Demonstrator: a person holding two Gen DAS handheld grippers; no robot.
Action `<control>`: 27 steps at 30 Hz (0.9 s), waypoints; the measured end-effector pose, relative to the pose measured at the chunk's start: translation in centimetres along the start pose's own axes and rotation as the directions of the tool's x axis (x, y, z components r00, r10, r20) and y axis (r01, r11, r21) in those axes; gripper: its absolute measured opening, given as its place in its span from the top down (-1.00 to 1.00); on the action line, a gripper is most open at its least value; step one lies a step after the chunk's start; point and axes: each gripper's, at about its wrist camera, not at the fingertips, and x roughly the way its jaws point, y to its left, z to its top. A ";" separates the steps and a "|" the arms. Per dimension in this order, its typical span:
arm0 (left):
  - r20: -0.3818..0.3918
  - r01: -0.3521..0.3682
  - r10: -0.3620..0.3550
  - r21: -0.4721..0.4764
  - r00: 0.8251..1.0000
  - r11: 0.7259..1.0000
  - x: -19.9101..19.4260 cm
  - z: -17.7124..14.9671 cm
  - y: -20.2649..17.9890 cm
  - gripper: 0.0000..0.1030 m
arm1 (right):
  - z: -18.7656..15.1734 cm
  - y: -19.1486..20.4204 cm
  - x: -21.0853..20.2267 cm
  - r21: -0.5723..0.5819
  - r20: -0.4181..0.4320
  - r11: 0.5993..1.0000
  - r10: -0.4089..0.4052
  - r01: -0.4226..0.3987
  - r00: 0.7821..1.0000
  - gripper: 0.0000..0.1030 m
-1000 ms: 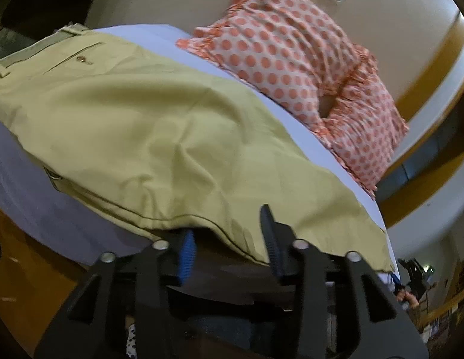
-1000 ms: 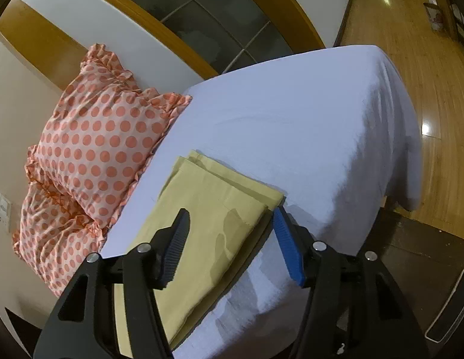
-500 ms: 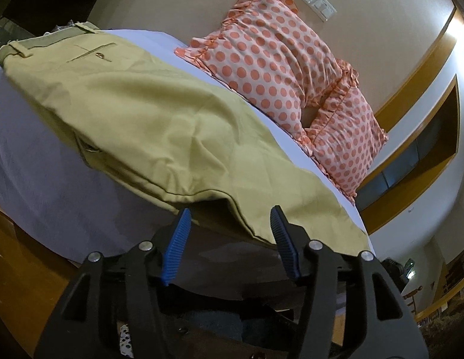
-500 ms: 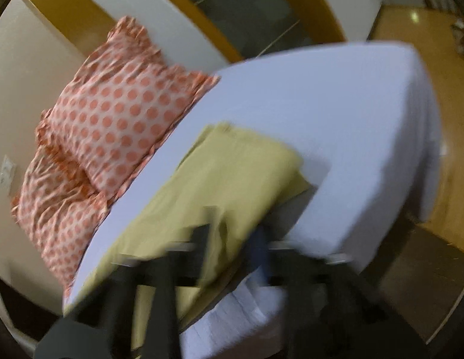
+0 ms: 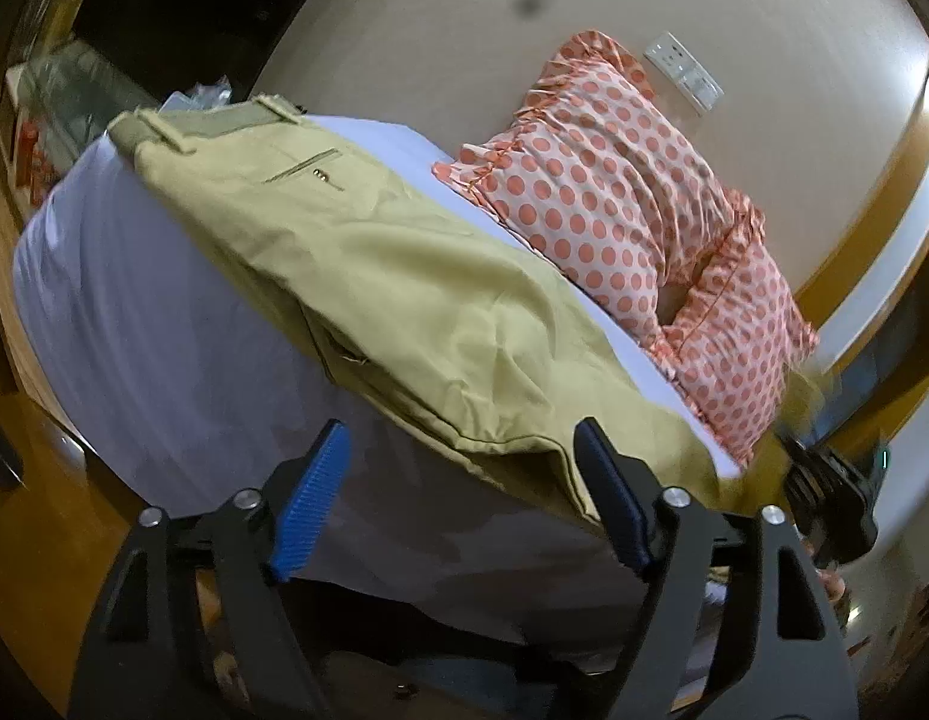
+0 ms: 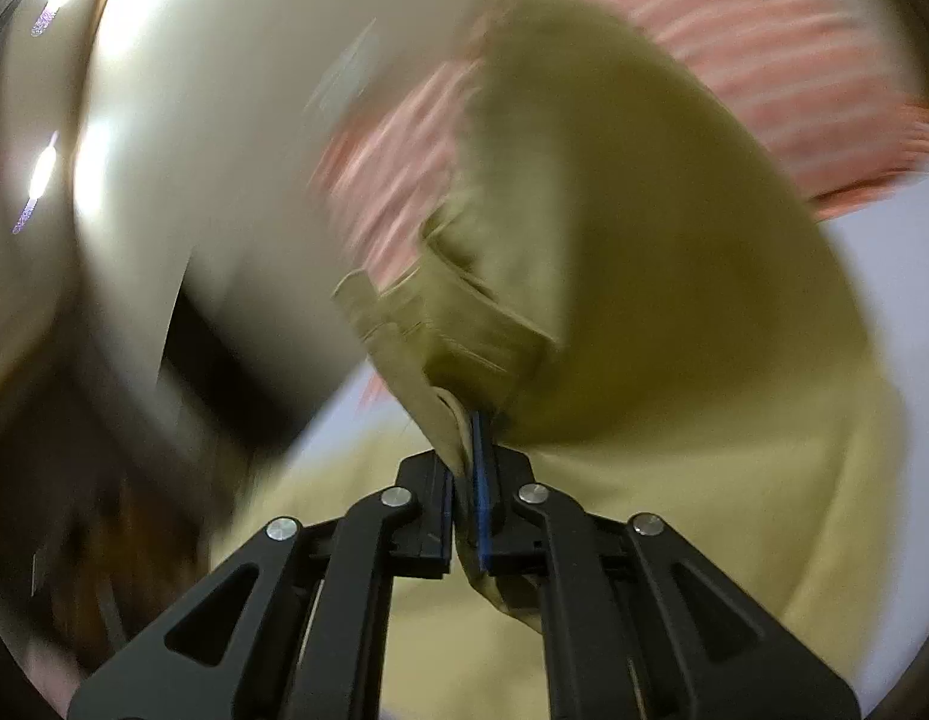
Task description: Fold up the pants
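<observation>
- The tan pants [image 5: 368, 276] lie stretched out on a bed with a pale sheet [image 5: 140, 324].
- The top of the pants, with the belt band and a small back pocket, is at the far left end of the bed.
- The legs run off to the right, close beside two pillows [image 5: 620, 204] — white with orange dots and frilly edges.
- The pillows lean on a cream wall, and a white plug plate [image 5: 683, 69] sits on the wall above them.
- The left gripper [image 5: 464, 498] is wide open and holds nothing.
- Its blue pads [image 5: 311, 498] sit low at the near edge of the bed, just in front of the long side of the pants.
- One of its fingers is right by the folded edge of a leg, but I cannot tell if it touches.
- The right gripper [image 6: 467, 480] is squeezed tight on the pants [image 6: 614, 300].
- It pinches the hem end of the legs between its pads, and the cloth is lifted up off the bed.
- The lifted cloth curls over in a big loop — more tan cloth lies flat under it.
- The right-hand picture is very blurry, so the pillows behind look like pink stripes.
- A wooden floor [image 5: 38, 516] shows beside the bed.
</observation>
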 end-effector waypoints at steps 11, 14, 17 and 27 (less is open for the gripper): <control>-0.134 0.007 0.027 0.247 0.991 0.969 3.5 -1.9 -2.6 -0.70 | -3.7 3.5 3.3 -0.126 -0.143 0.991 -0.056 0.038 0.988 -0.67; -0.137 -0.014 0.046 0.226 0.989 0.974 4.8 -1.7 -2.5 -0.69 | -3.8 2.0 3.1 -0.063 -0.150 0.997 -0.064 0.055 0.987 -0.67; -0.105 -0.026 0.045 0.174 0.993 0.984 4.8 -0.8 -1.9 -0.69 | -3.8 1.1 4.0 -0.030 -0.164 0.998 -0.063 0.059 0.984 -0.67; 0.033 -0.032 0.036 -0.109 0.999 0.994 4.2 5.7 2.4 -0.62 | -4.4 1.1 4.8 -0.022 -0.179 0.999 -0.049 0.046 0.983 -0.73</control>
